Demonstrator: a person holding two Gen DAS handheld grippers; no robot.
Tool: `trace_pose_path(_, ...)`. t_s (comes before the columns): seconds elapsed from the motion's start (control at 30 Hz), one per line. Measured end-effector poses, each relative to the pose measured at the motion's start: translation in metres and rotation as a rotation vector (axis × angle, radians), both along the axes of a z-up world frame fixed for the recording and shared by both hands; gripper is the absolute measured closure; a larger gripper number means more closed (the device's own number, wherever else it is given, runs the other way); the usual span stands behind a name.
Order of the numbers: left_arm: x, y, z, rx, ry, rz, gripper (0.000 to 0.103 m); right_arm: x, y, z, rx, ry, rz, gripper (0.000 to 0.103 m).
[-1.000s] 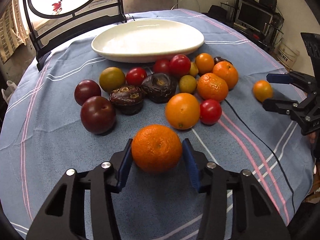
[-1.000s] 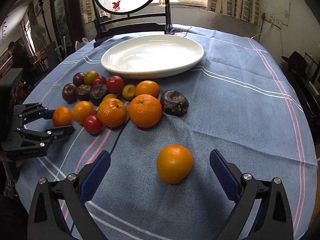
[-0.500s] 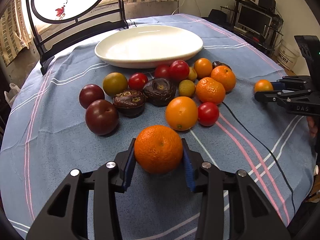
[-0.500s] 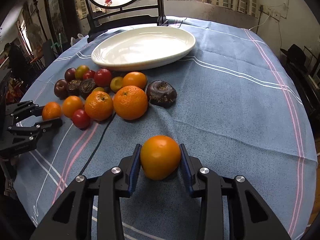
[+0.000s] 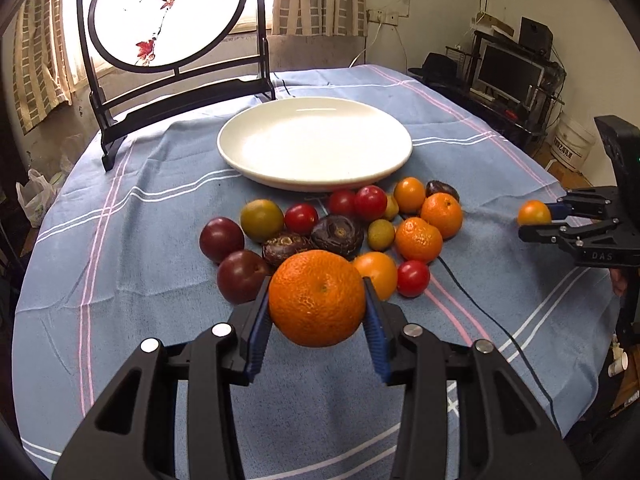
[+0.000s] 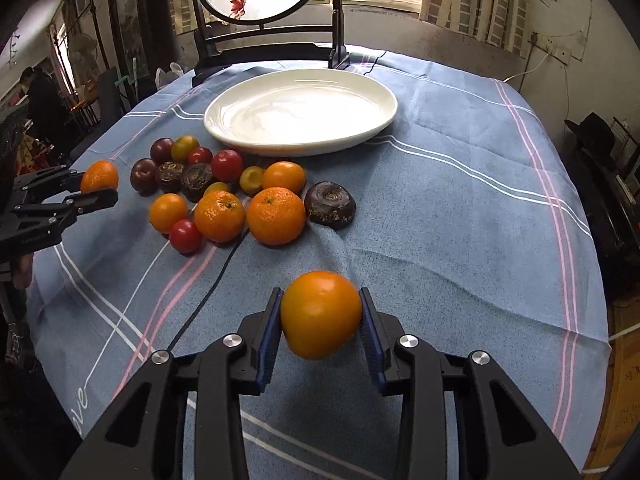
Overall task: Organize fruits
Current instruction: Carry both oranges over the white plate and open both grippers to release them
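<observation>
My left gripper [image 5: 317,308] is shut on a large bumpy orange [image 5: 317,298] and holds it above the blue cloth. My right gripper [image 6: 320,320] is shut on a smooth orange fruit [image 6: 321,314], also lifted off the cloth. A white empty plate [image 5: 316,140] sits at the back of the table; it also shows in the right wrist view [image 6: 300,110]. A pile of fruit [image 5: 344,228] lies in front of the plate: oranges, red tomatoes, dark plums and brown wrinkled fruits. The right gripper also shows in the left wrist view [image 5: 556,220], and the left gripper in the right wrist view [image 6: 100,188].
A black-framed round screen [image 5: 168,12] stands behind the plate. A thin black cable [image 5: 492,320] runs over the cloth from the pile toward the near right edge. A desk with a monitor [image 5: 508,72] stands beyond the table.
Both grippers closed on their fruits and lifted them off the cloth. Before, the right gripper was open around its fruit and the left orange rested on the table.
</observation>
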State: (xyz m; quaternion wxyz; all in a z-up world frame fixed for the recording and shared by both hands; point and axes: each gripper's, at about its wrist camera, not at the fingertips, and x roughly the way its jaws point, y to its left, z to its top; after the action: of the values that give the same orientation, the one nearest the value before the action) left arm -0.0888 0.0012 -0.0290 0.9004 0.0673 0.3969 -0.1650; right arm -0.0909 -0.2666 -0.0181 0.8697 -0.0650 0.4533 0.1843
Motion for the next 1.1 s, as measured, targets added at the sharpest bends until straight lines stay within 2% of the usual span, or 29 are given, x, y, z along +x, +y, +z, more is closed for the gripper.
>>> trace_pose_path(0.13,0.023,-0.009,0.013,0.004,-0.025,-0.005,0.062,0.011,0.003,0.03,0.029,-0.088,0.011,0.066)
trace_pose_path(0.3,0.079,-0.03,0.028,0.012,-0.035,0.032,0.062,0.08,0.041,0.047,0.081,-0.124,0.051,0.066)
trace_pose_path(0.43,0.129,-0.044,0.028,0.037,-0.009,0.065,0.062,0.138,0.067,0.04,0.107,-0.089,0.051,0.066)
trace_pose_path(0.5,0.15,-0.047,0.021,0.041,0.032,0.077,0.062,0.16,0.074,0.031,0.114,-0.047,0.038,0.066)
trace_pose_path(0.7,0.19,-0.052,0.002,0.056,0.102,0.102,0.061,0.199,0.084,0.008,0.084,0.001,0.004,0.065)
trace_pose_path(0.77,0.197,-0.053,-0.005,0.06,0.126,0.107,0.06,0.207,0.086,0.003,0.08,0.011,0.003,0.064)
trace_pose_path(0.8,0.199,-0.053,-0.008,0.067,0.133,0.119,0.06,0.208,0.086,0.002,0.082,0.015,0.006,0.056)
trace_pose_path(0.87,0.2,-0.051,-0.011,0.065,0.133,0.125,0.059,0.206,0.083,0.007,0.073,-0.017,-0.019,0.049)
trace_pose_path(1.03,0.176,-0.038,0.006,0.026,0.081,0.116,0.056,0.165,0.065,0.028,0.092,-0.048,0.052,0.048)
trace_pose_path(1.1,0.157,-0.032,0.019,0.013,0.038,0.102,0.043,0.138,0.056,0.032,0.078,-0.066,0.082,0.046)
